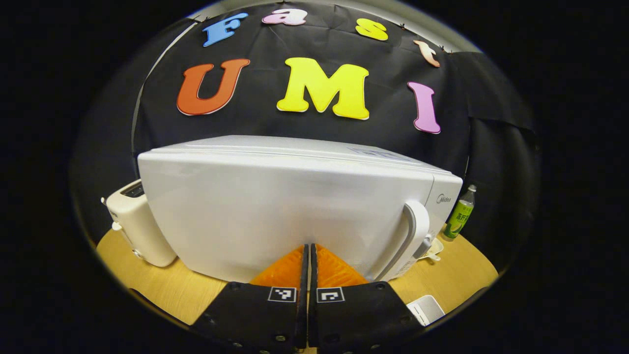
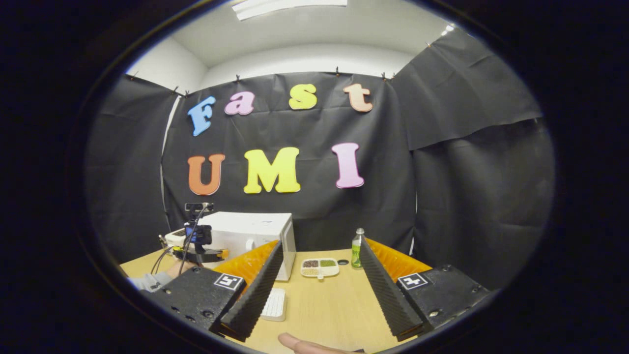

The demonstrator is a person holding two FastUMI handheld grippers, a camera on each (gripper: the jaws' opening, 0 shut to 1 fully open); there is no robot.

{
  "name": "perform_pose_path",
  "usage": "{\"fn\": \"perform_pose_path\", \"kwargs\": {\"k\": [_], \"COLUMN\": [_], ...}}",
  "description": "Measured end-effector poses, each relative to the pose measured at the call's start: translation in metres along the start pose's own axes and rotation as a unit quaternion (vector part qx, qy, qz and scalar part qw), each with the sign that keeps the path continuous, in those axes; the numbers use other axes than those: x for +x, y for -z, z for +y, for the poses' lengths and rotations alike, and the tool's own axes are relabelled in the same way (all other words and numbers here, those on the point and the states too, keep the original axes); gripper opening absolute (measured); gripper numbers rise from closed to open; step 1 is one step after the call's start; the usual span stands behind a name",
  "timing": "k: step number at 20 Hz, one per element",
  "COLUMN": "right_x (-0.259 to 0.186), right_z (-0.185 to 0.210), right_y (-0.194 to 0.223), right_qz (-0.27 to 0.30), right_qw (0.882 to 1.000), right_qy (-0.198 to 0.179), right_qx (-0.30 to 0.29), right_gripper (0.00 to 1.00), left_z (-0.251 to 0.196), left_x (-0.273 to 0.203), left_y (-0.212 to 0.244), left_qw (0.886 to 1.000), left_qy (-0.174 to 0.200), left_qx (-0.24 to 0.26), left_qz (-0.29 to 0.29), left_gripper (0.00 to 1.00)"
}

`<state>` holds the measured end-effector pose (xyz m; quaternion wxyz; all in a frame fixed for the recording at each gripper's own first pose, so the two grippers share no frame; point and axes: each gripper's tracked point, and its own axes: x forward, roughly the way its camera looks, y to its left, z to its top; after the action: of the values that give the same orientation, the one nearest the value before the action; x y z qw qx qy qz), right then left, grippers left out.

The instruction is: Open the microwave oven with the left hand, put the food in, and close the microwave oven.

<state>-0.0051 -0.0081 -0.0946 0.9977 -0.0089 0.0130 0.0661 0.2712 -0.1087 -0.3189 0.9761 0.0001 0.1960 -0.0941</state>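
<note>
The white microwave (image 1: 275, 206) stands with its door closed, its curved handle (image 1: 414, 236) at the door's right side. My left gripper (image 1: 309, 250) is shut with nothing between its orange-backed fingers, their tips close to the door's lower front, left of the handle. The right gripper view has the microwave (image 2: 253, 232) at mid-left, with the left gripper (image 2: 222, 253) and the hand holding it in front. The food, a white tray of grains (image 2: 320, 267), lies on the table beyond my open, empty right gripper (image 2: 319, 270).
A cream toaster (image 1: 137, 226) sits left of the microwave. A green bottle (image 2: 358, 247) stands behind the tray. A flat white device (image 2: 275, 304) lies on the wooden table (image 2: 334, 309) near the right gripper. A fingertip (image 2: 302, 343) pokes in at the bottom edge.
</note>
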Motion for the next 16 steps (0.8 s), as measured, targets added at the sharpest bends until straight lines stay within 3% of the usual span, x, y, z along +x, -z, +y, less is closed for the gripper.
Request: {"fn": "perform_pose_path", "kwargs": {"k": [1,3,4,6,7,10,11,12,13,14,15,16], "right_x": [-0.006,-0.019,-0.024,-0.032,-0.037,-0.049,-0.052,-0.055,-0.057,-0.060,-0.063,-0.066], "right_z": [0.002,0.007,0.007,0.005,0.004,0.002,0.001,0.000,-0.002,-0.005,-0.006,-0.006], "right_y": [0.000,0.005,0.008,0.011,0.011,0.005,0.002,-0.002,-0.005,-0.009,-0.014,-0.020], "right_qz": [0.000,0.001,0.004,0.007,0.009,0.003,0.000,-0.003,-0.006,-0.008,-0.012,-0.017], "right_qw": [1.000,1.000,1.000,1.000,1.000,1.000,1.000,1.000,1.000,0.999,0.999,0.999], "right_qy": [-0.004,-0.012,-0.014,-0.008,-0.002,0.013,0.017,0.021,0.027,0.032,0.036,0.038], "right_qx": [0.005,0.014,0.020,0.027,0.027,0.017,0.012,0.006,0.003,0.001,0.001,0.002], "right_gripper": [0.92,0.92,0.99,0.99,0.99,0.99,0.99,0.99,0.91,0.91,0.91,0.92], "left_z": [0.002,0.006,0.003,-0.003,-0.005,-0.014,-0.020,-0.026,-0.033,-0.034,-0.033,-0.033], "left_x": [-0.011,-0.032,-0.045,-0.075,-0.090,-0.133,-0.149,-0.163,-0.178,-0.195,-0.211,-0.228], "left_y": [-0.002,-0.008,-0.007,-0.007,-0.011,-0.036,-0.048,-0.055,-0.061,-0.067,-0.078,-0.088], "left_qw": [1.000,1.000,1.000,1.000,1.000,0.999,0.998,0.998,0.998,0.998,0.997,0.997], "left_qy": [-0.007,-0.018,-0.015,-0.015,-0.017,-0.011,-0.002,0.008,0.020,0.018,0.013,0.008], "left_qx": [0.004,0.011,0.009,0.002,0.002,0.003,-0.001,-0.012,-0.018,-0.016,-0.009,-0.002], "left_qz": [-0.005,-0.015,-0.014,-0.016,-0.021,-0.047,-0.059,-0.060,-0.059,-0.060,-0.070,-0.078], "left_gripper": [0.03,0.17,0.27,0.61,0.86,0.94,0.87,0.96,0.96,0.86,0.95,0.95]}}
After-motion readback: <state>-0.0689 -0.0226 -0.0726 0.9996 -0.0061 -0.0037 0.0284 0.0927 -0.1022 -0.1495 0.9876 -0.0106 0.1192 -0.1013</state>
